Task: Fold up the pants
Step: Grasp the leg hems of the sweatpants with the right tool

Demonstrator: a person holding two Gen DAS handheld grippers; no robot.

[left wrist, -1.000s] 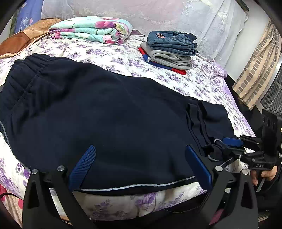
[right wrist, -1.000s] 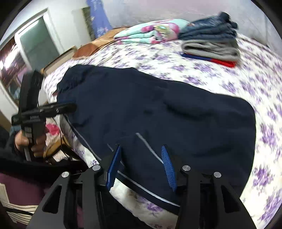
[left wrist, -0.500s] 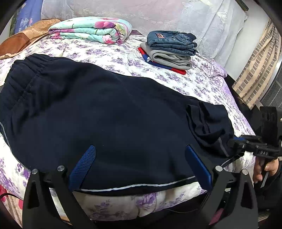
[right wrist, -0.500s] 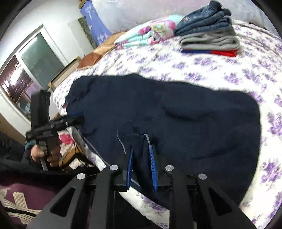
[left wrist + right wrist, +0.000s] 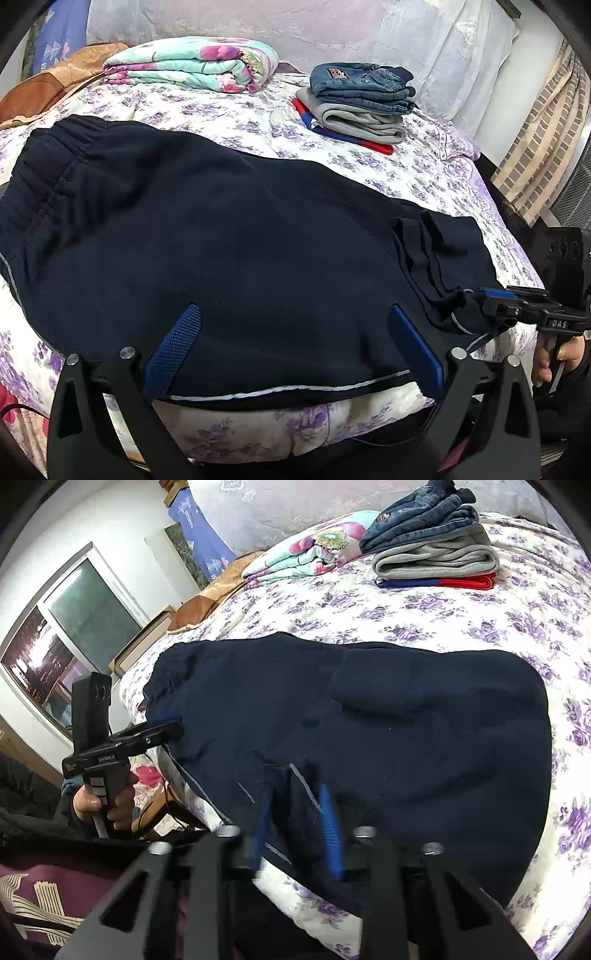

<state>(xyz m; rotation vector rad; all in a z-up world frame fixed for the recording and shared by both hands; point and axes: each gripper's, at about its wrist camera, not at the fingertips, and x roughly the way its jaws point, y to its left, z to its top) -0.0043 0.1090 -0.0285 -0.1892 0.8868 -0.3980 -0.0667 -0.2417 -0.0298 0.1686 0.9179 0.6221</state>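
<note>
Navy pants [image 5: 229,236] lie spread flat across the floral bedspread [image 5: 424,166], near edge hanging over the bed's front. Your right gripper [image 5: 297,825] is closing its jaws on a bunched fold at the hem corner, fabric between the pads. Your left gripper [image 5: 291,343] sits with jaws wide apart over the near edge, nothing pinched. Folded clothes stack [image 5: 358,99] and floral blanket [image 5: 192,62] sit well behind.

Matt navy fleece pants [image 5: 229,236]
</note>
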